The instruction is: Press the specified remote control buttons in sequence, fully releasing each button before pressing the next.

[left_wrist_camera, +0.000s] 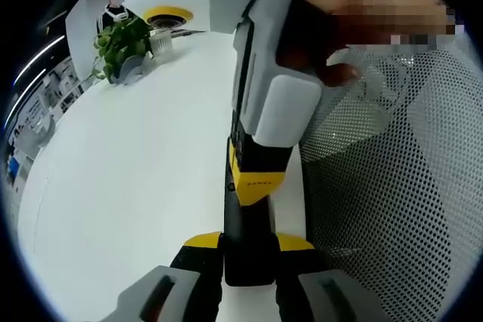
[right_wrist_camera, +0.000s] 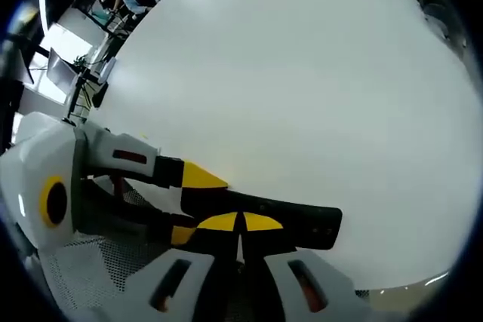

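Left tongs (left_wrist_camera: 249, 243) grip one end of the black remote control (right_wrist_camera: 302, 224) by the edge of the white worktop (left_wrist_camera: 136, 186), and the right tongs (right_wrist_camera: 240, 222), closed tip to tip, seem to touch it, so press straight down, then lift fully clear.

Black remote control (right_wrist_camera: 260, 220), long and slim, lying across white table (right_wrist_camera: 302, 73), clamped at its end

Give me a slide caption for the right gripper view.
Right gripper holding a black remote control over the white table, with the left gripper reaching in to its far end.
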Demonstrator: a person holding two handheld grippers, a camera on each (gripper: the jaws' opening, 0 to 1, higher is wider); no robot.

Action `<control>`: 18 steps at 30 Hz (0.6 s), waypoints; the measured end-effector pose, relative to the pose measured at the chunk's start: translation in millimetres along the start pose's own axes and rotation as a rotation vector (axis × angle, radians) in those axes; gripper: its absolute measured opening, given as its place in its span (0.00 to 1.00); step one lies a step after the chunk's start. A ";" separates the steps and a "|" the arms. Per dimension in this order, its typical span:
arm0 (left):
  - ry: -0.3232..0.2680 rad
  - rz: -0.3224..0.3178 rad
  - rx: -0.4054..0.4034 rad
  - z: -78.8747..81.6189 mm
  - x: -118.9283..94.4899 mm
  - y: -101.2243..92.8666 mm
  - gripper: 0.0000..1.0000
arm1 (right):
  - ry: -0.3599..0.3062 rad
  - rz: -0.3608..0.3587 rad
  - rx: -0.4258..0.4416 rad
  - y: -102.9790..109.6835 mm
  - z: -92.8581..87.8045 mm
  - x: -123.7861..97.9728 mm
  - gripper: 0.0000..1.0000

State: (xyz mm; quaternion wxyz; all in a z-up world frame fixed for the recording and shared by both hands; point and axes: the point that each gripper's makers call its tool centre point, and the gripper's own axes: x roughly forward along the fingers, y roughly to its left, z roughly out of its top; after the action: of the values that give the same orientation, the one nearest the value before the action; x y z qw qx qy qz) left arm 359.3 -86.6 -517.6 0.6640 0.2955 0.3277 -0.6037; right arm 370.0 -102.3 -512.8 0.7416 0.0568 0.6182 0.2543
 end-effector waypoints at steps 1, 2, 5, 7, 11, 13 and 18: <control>0.000 0.000 0.000 0.0 0.0 0.0 0.25 | 0.002 0.014 0.008 2.3 0.1 0.4 0.00; 0.000 0.000 0.000 0.2 -0.2 -0.1 0.25 | 0.000 0.018 0.008 3.3 0.5 0.7 0.00; -0.003 -0.001 0.001 0.2 -0.2 -0.1 0.25 | 0.006 0.011 -0.010 4.1 -0.5 2.2 0.00; -0.003 0.000 0.001 0.3 -0.2 0.0 0.25 | 0.012 0.012 -0.015 5.2 -1.4 2.9 0.00; -0.004 -0.001 0.001 0.2 -0.3 0.0 0.25 | 0.016 0.011 -0.030 6.5 -1.9 3.5 0.00; -0.003 -0.001 0.001 0.0 -0.1 0.0 0.25 | 0.018 0.009 -0.036 6.3 -1.9 3.7 0.00; -0.003 -0.003 0.001 0.0 0.1 0.3 0.25 | 0.020 0.012 -0.031 6.1 -1.7 3.7 0.00</control>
State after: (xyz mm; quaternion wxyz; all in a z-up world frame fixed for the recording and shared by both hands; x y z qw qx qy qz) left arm 359.6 -86.7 -517.6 0.6635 0.2946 0.3269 -0.6051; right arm 366.9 -95.7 -514.0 0.7345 0.0464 0.6212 0.2690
